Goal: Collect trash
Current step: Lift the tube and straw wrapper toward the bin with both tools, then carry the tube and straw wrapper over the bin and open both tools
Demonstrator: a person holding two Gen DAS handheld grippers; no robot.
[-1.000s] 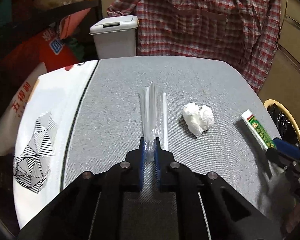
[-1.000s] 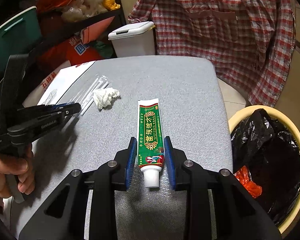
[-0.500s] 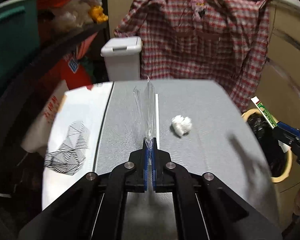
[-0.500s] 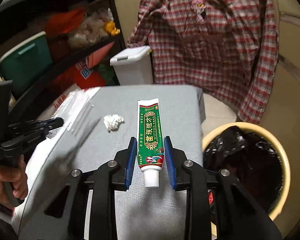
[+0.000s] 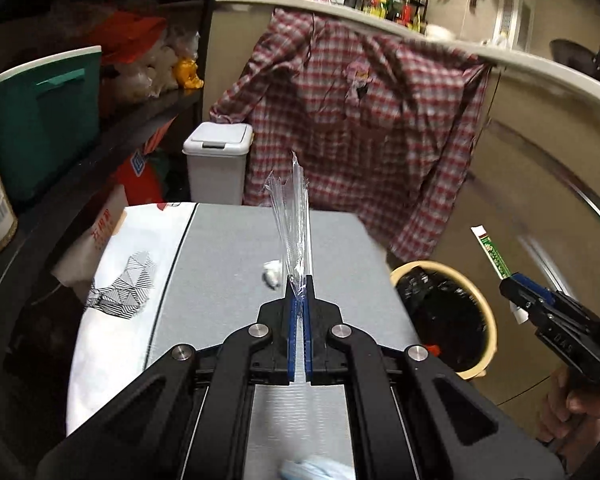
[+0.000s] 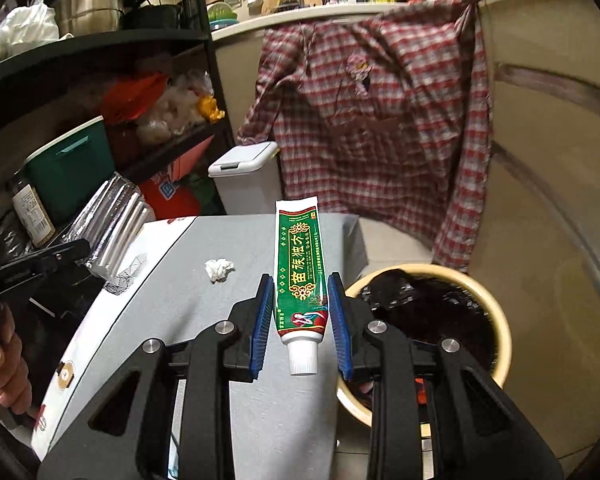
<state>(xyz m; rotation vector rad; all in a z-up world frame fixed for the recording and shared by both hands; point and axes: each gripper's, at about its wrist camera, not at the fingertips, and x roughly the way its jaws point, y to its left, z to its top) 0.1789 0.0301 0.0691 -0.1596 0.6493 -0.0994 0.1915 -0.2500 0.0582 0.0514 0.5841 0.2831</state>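
A clear wrapper is pinched in the closed left gripper and held upright above the grey table. A green tube is clamped cap-down in the right gripper, beside the lined bin. A tissue wad is left lying on the table.

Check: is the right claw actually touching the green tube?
Touching. In the right wrist view, both blue pads of the right claw press the sides of the green tube, which hangs clear above the table.
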